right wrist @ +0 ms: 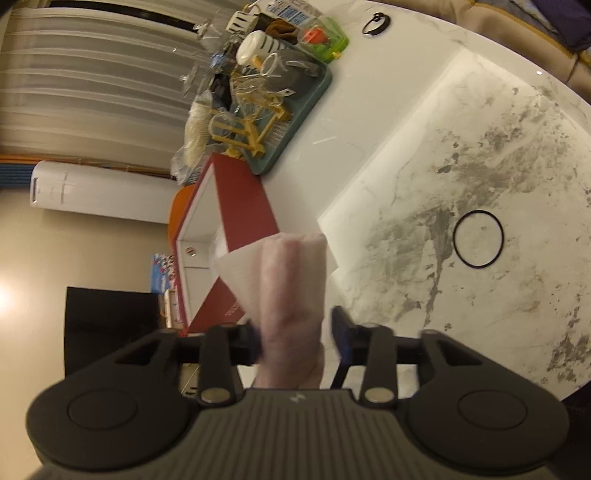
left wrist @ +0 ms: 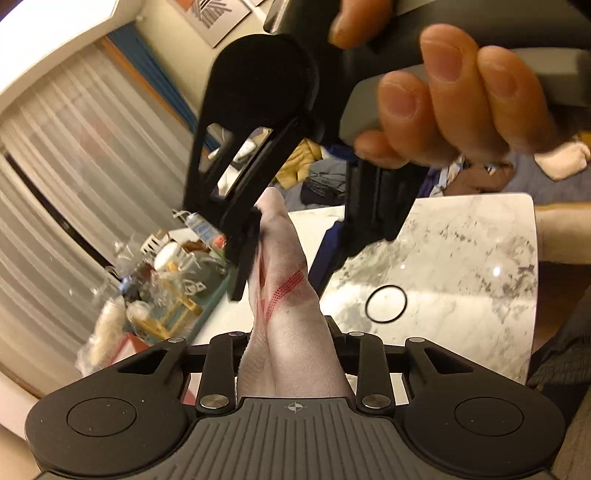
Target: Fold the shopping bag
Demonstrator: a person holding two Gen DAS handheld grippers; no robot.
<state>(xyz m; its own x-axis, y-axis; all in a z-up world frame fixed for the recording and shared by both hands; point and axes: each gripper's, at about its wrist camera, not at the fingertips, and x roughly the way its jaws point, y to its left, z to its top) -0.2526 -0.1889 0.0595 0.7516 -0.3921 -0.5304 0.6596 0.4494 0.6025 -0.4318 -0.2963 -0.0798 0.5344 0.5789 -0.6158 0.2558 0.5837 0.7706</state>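
Note:
The shopping bag (left wrist: pixel 284 295) is white with red print, folded into a narrow strip and held in the air above the marble table (left wrist: pixel 461 266). My left gripper (left wrist: pixel 291 339) is shut on its lower end. My right gripper (left wrist: pixel 288 258) shows in the left wrist view from the front, held by a hand; its jaws stand around the bag's upper end with a gap on one side. In the right wrist view the bag (right wrist: pixel 291 295) runs between the right gripper's (right wrist: pixel 295 339) blue pads, the left pad touching it and the right pad apart from it.
A black ring (right wrist: pixel 478 238) lies on the marble table (right wrist: pixel 480 147). A teal tray (right wrist: pixel 295 110) piled with clutter and a red box (right wrist: pixel 236 210) sit along the table's far side. A second ring (right wrist: pixel 375 24) lies further off. Curtains hang behind.

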